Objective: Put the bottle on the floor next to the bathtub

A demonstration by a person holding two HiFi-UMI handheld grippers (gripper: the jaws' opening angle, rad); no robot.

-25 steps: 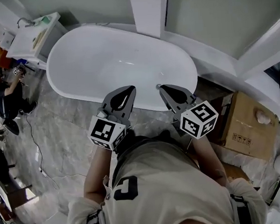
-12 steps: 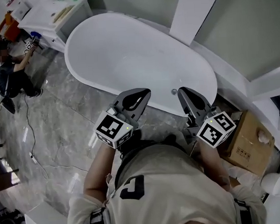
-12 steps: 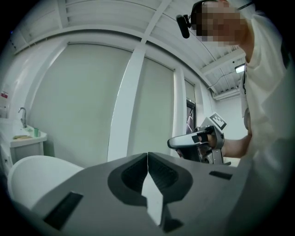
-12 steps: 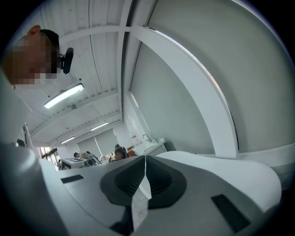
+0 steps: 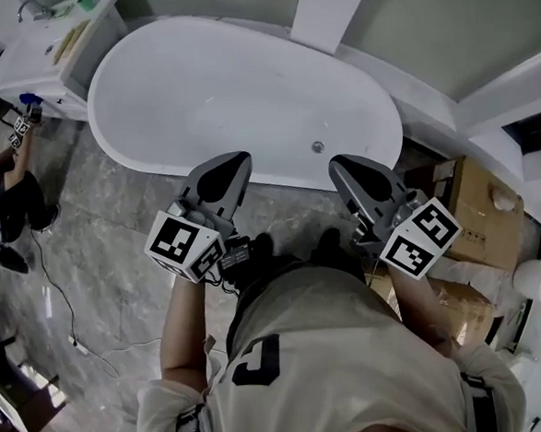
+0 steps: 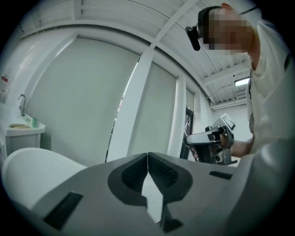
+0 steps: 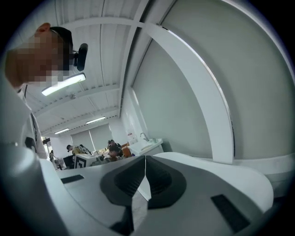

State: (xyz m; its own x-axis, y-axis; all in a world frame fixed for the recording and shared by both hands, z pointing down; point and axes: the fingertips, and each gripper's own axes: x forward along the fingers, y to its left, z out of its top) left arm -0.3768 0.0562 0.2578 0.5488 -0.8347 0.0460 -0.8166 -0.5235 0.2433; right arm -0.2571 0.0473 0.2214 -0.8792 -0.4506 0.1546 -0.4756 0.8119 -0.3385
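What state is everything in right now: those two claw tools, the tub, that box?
Left gripper: shut, nothing between its jaws.
Right gripper: shut, also empty.
Bathtub: empty, no water visible.
Cardboard box: looks closed.
Bottle: not visible in any view.

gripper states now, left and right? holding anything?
Left gripper: closed, nothing between the jaws.
Right gripper: closed, nothing between the jaws.
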